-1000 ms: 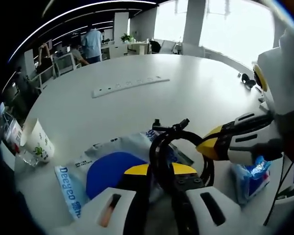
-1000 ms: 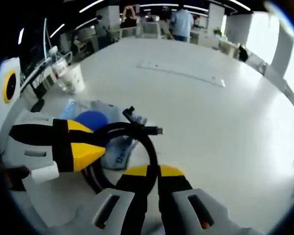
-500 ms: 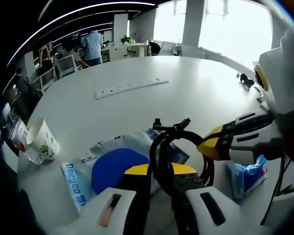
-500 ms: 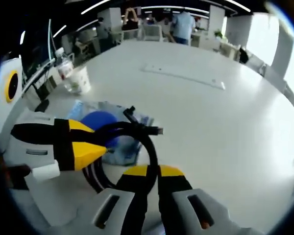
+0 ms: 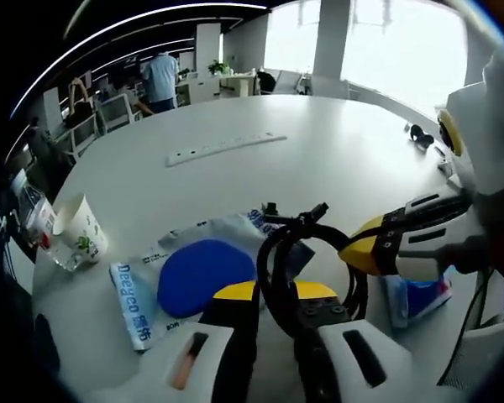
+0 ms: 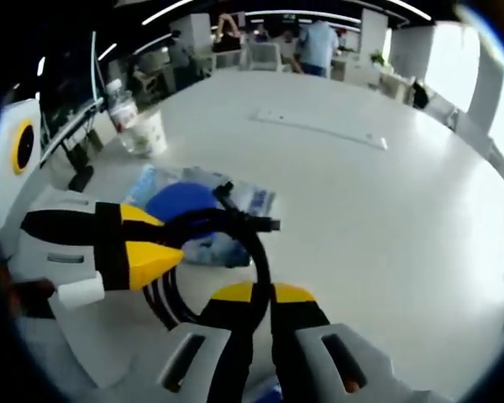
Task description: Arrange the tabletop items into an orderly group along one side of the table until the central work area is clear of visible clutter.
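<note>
Left gripper view: paper cup [image 5: 82,238] at the white table's [image 5: 319,159] left edge, then a wipes pack [image 5: 193,273] with blue round lid. Left gripper [image 5: 273,295], jaws clamped on a coiled black cable [image 5: 296,243] held above the pack. Right gripper [image 5: 363,248] enters from the right, tips pinched on the same coil. Right gripper view: right gripper [image 6: 273,295] jaws together on the cable [image 6: 235,227]; power strip [image 6: 319,128] further back mid-table.

person in blue shirt [image 5: 160,75], potted plant [image 5: 216,65], possibly office desks behind
</note>
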The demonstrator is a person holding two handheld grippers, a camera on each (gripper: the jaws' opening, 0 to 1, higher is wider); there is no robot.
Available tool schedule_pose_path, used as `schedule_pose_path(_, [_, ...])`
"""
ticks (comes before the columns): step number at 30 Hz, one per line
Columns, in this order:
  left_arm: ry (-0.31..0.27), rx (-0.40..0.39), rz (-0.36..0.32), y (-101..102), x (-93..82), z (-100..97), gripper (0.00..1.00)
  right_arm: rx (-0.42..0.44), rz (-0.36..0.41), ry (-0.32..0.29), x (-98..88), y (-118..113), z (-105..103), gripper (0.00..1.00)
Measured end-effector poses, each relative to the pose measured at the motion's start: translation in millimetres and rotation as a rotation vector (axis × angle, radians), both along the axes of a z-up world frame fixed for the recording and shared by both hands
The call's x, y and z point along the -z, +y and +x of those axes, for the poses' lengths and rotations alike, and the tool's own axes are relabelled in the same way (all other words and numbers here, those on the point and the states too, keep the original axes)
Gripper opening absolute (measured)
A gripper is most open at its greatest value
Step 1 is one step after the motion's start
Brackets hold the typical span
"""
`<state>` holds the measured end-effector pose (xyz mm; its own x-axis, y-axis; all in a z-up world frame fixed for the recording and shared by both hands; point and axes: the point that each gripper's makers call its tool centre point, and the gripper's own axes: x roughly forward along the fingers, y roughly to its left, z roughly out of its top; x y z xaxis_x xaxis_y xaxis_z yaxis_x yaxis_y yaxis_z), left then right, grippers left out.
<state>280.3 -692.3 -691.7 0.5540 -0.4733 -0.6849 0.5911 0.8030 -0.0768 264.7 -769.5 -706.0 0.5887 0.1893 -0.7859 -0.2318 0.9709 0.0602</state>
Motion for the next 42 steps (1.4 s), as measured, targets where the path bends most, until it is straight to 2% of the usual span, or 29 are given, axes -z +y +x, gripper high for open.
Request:
schedule_pose_path(14, [0.005, -0.003, 0.007, 10, 1.5, -19.3, 0.13, -0.028, 0.008, 0.007, 2.0, 12, -21, 0.02])
schedule_pose_path(27, [0.045, -0.004, 0.032, 21, 15.5, -47.0, 0.13, -0.061, 0.006, 0.047, 14.1, 23, -49, 0.02])
schedule_pose_path(42, [0.084, -0.003, 0.063, 26, 34.7, -61.6, 0.13, -0.108, -0.035, 0.093, 30.7, 28, -60, 0.03])
